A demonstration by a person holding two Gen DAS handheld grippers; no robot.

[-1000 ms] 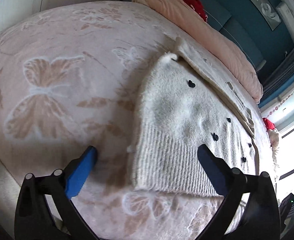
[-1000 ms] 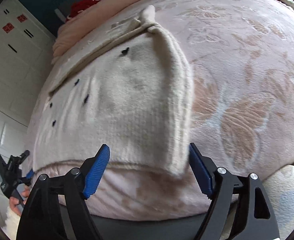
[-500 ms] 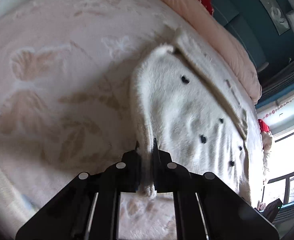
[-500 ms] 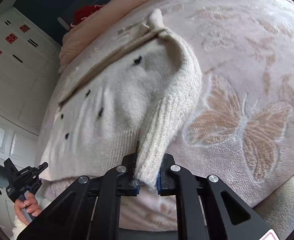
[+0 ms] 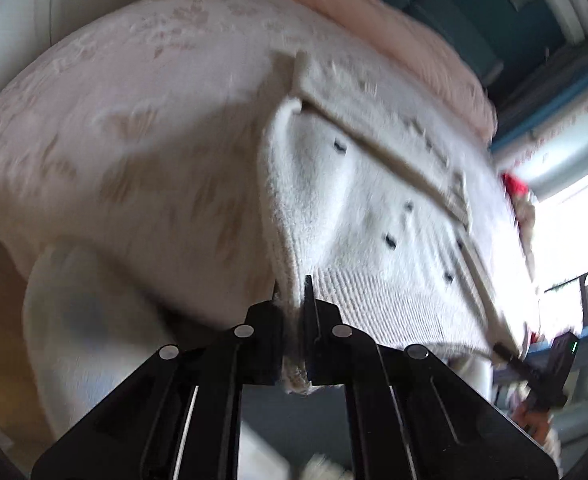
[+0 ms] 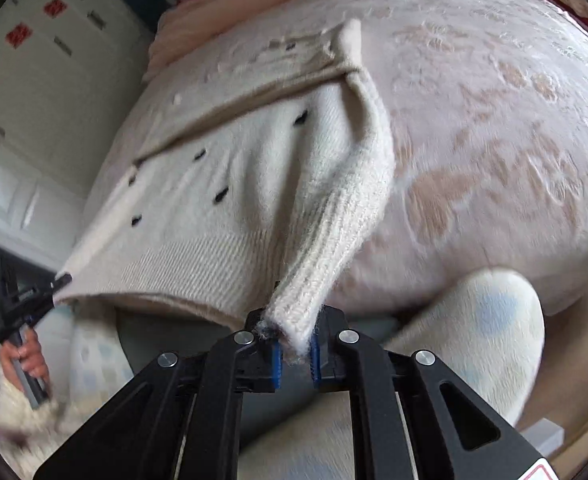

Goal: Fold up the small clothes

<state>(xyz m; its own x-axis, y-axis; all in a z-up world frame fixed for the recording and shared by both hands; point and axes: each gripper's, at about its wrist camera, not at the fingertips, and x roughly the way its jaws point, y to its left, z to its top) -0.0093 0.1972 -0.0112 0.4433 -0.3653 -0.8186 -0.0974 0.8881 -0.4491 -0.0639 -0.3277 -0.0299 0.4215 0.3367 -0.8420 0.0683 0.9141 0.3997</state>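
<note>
Left wrist view: the left gripper [image 5: 294,320] is clamped on the hem corner of a cream knitted sweater [image 5: 374,216], which stretches ahead over the bed [image 5: 142,128].

Right wrist view: the right gripper [image 6: 294,354] pinches the sweater's [image 6: 214,184] other ribbed corner, lifted directly ahead.

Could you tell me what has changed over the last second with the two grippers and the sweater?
Both grippers went from open to shut: the left gripper and right gripper each clamped a bottom corner of the cream sweater and lifted its ribbed hem up and back off the butterfly blanket. The sweater's upper part stays flat on the bed, folded as before.
</note>
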